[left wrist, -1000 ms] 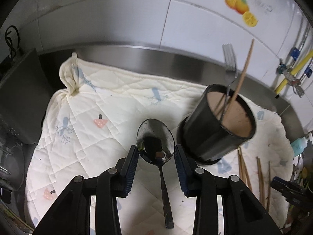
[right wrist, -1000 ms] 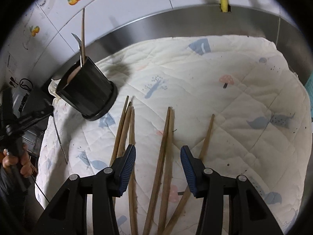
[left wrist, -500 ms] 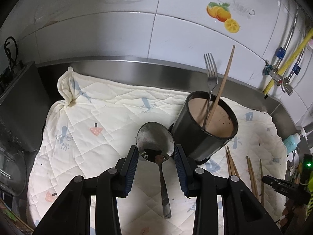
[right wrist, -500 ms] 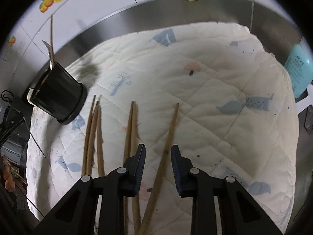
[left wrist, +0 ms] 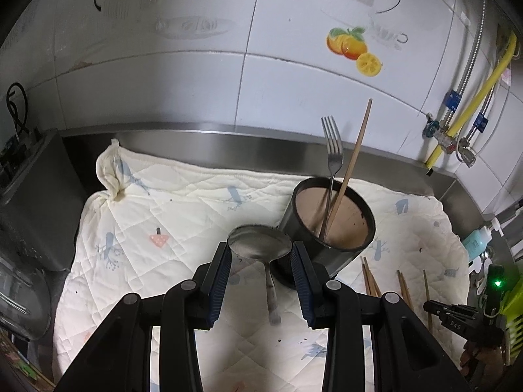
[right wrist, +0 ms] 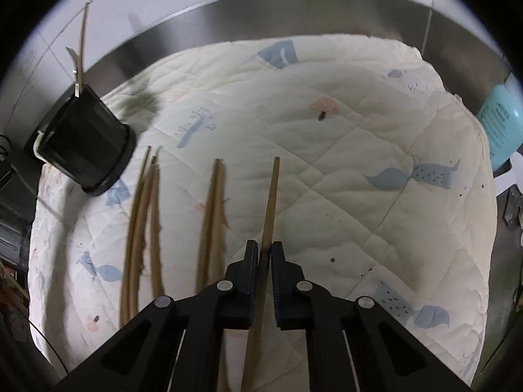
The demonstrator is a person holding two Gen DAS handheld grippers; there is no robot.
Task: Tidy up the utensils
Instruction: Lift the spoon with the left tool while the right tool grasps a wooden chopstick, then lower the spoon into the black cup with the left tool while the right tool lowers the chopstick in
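Observation:
My left gripper (left wrist: 260,258) is shut on the bowl of a metal spoon (left wrist: 260,242), held above the mat just left of the black utensil holder (left wrist: 330,228). The holder contains a fork (left wrist: 332,150) and one wooden chopstick (left wrist: 354,160). My right gripper (right wrist: 264,254) is shut on a single wooden chopstick (right wrist: 271,202) that points away over the mat. Several more chopsticks (right wrist: 143,215) lie on the mat to its left, with a pair (right wrist: 214,209) between. The holder (right wrist: 86,150) stands at far left in the right wrist view.
A quilted cream mat (left wrist: 183,205) covers the steel counter. A tiled wall (left wrist: 261,65) and steel backsplash (right wrist: 261,13) run behind. A blue bottle (right wrist: 500,121) stands at the mat's right edge. Yellow and metal hoses (left wrist: 470,104) hang at right. A dark appliance (left wrist: 32,196) is at left.
The left gripper has lifted the spoon off the mat, rising and tilting. The right gripper has moved right and closed from wide open onto the single chopstick.

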